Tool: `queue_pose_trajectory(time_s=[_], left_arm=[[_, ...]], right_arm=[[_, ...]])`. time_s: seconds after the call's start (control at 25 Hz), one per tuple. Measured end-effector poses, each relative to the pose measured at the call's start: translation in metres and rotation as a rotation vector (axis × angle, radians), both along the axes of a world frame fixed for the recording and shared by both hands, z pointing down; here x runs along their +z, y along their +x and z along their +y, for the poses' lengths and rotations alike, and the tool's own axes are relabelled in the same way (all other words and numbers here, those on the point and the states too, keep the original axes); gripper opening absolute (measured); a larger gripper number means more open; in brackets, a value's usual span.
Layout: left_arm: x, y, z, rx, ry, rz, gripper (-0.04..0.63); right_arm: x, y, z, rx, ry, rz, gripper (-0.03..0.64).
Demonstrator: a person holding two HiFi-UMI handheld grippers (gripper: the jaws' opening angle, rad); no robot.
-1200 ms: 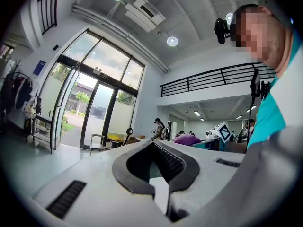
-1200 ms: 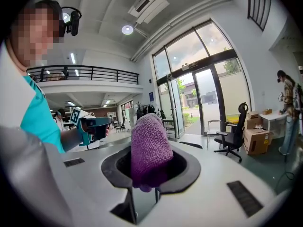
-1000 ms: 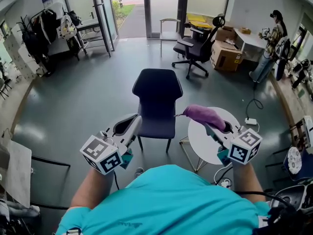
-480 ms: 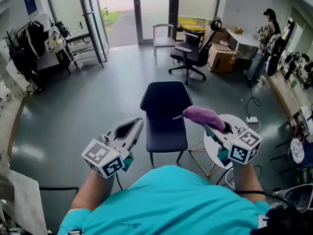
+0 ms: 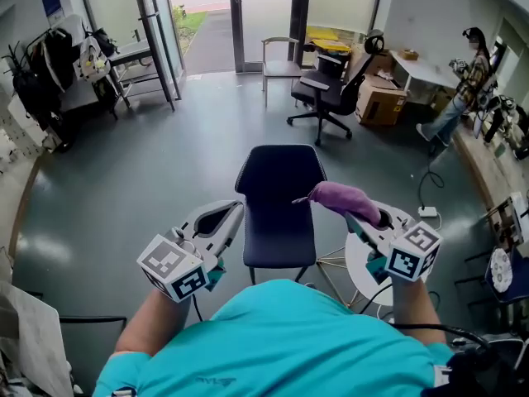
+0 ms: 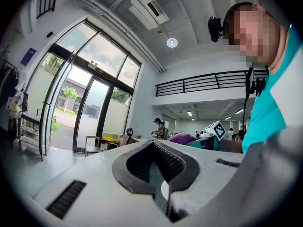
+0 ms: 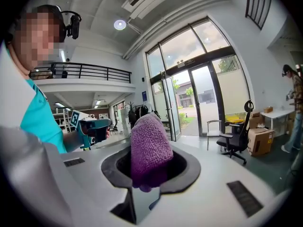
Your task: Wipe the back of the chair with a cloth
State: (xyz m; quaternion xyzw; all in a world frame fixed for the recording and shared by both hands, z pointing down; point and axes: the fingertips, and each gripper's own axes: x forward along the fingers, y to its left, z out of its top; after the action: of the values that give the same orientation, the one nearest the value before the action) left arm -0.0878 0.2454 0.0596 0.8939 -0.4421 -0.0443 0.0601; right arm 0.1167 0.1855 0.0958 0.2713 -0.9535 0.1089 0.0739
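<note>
Left gripper (image 5: 232, 211): you hold its jaws together, empty.
Right gripper (image 5: 357, 220): your jaws pinch the purple cloth (image 5: 343, 195).
Chair (image 5: 277, 180): ahead, untouched.

Rough, terry-pile purple cloth (image 7: 149, 148); matt, dark chair (image 5: 279, 190) at 12 o'clock; smooth, glossy grey floor (image 5: 165, 160).

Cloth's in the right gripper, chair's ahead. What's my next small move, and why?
Probably bring the right gripper forward and left to the dark blue chair's backrest: the purple microfibre cloth is clamped in its jaws but hangs short of the chair.
</note>
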Motion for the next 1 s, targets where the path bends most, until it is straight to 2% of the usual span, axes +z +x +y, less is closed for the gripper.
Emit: queue_pose_trajectory(time_s=[0.4, 0.56, 0.64, 0.76, 1.0], left_arm=[[0.002, 0.107, -0.121, -0.110, -0.002, -0.043, -0.009], [0.007, 0.130, -0.148, -0.122, -0.015, -0.072, -0.009], [0.011, 0.131, -0.159, -0.126, -0.024, -0.095, -0.009], [0.020, 0.118, -0.174, -0.123, -0.043, -0.091, -0.009], [0.038, 0.056, -0.203, -0.050, -0.039, -0.089, -0.009]], right_arm=[[0.004, 0.071, -0.146, -0.172, 0.036, -0.018, 0.087], [0.018, 0.081, -0.180, -0.206, 0.007, -0.030, 0.087], [0.026, 0.078, -0.191, -0.208, -0.008, -0.031, 0.087], [0.039, 0.067, -0.200, -0.200, -0.033, -0.026, 0.087], [0.062, 0.014, -0.220, -0.106, -0.062, 0.019, 0.087]])
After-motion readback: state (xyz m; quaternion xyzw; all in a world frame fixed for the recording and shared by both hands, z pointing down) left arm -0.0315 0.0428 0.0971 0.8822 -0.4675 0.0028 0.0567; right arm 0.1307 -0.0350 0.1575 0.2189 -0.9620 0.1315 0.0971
